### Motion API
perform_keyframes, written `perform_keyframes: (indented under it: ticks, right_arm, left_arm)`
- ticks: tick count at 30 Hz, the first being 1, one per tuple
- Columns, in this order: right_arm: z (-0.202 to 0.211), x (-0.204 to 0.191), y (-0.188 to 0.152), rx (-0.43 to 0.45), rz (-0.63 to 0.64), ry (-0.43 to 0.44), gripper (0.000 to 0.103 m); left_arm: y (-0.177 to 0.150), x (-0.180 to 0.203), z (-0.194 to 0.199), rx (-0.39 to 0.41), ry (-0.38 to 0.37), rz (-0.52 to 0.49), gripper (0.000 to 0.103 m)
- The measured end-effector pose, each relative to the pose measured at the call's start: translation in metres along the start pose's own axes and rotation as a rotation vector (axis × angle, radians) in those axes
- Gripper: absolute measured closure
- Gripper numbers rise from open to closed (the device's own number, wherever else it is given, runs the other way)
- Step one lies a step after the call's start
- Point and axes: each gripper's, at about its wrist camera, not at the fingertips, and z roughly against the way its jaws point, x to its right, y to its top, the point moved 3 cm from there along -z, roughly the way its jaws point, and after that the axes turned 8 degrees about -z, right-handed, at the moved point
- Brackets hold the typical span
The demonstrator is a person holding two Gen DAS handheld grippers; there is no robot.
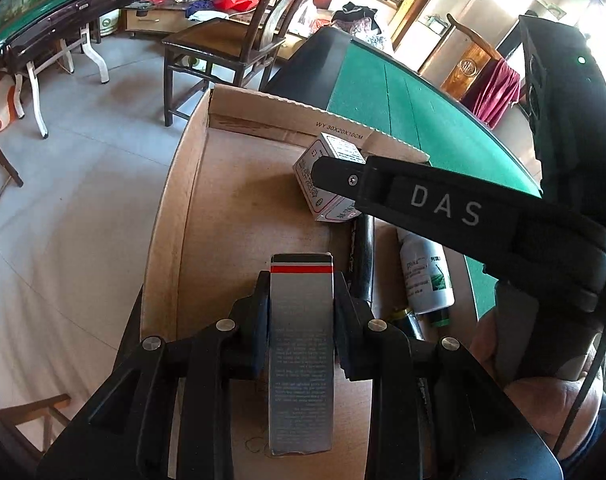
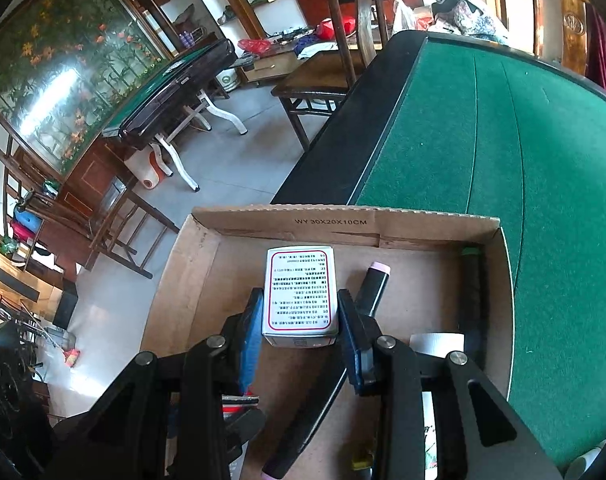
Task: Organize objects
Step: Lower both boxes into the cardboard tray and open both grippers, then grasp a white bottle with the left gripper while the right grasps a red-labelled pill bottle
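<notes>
My left gripper (image 1: 301,292) is shut on a long grey box (image 1: 301,360) with a red stripe near its far end, held over the left part of an open cardboard carton (image 1: 171,264). My right gripper (image 2: 301,300) is shut on a small white box (image 2: 301,292) with a red border and printed text, near the carton's far wall (image 2: 335,224). In the left wrist view the right gripper (image 1: 331,176) reaches in from the right, with the white box (image 1: 323,196) in its fingers. A hand holds its handle at the lower right.
Inside the carton lie a white bottle (image 1: 425,276) with a green cap, a black tube (image 2: 375,288) with a pink cap, and a dark item (image 2: 471,280) along the right wall. The carton sits on a green felt table (image 2: 503,140). Wooden chairs (image 1: 223,48) stand beyond.
</notes>
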Motion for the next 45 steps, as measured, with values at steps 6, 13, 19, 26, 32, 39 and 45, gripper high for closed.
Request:
perform_keyframes:
  ticks: [6, 13, 19, 26, 32, 39, 45]
  right_arm:
    - [-0.001, 0.001, -0.003, -0.013, -0.026, 0.021, 0.067]
    - [0.006, 0.000, -0.003, -0.028, -0.039, 0.051, 0.065]
    - [0.025, 0.002, -0.005, -0.001, -0.052, 0.078, 0.063]
    - [0.064, 0.017, -0.030, 0.027, -0.095, 0.153, 0.063]
    - [0.115, 0.052, -0.062, 0.067, -0.121, 0.219, 0.063]
    - [0.193, 0.142, -0.100, 0.149, -0.185, 0.220, 0.060]
    - [0.257, 0.245, -0.133, 0.276, -0.309, 0.157, 0.050]
  left_arm:
    - [-0.001, -0.001, 0.001, 0.001, 0.004, -0.002, 0.076]
    - [0.001, -0.003, 0.004, -0.006, -0.013, 0.017, 0.073]
    - [-0.001, -0.006, 0.013, 0.001, -0.006, 0.041, 0.070]
    - [-0.006, 0.004, 0.046, 0.064, -0.017, 0.048, 0.061]
    - [-0.015, 0.045, 0.063, 0.084, -0.048, -0.011, 0.060]
    - [-0.028, 0.134, 0.050, 0.044, -0.085, -0.217, 0.059]
    - [-0.036, 0.211, 0.011, -0.013, -0.119, -0.365, 0.057]
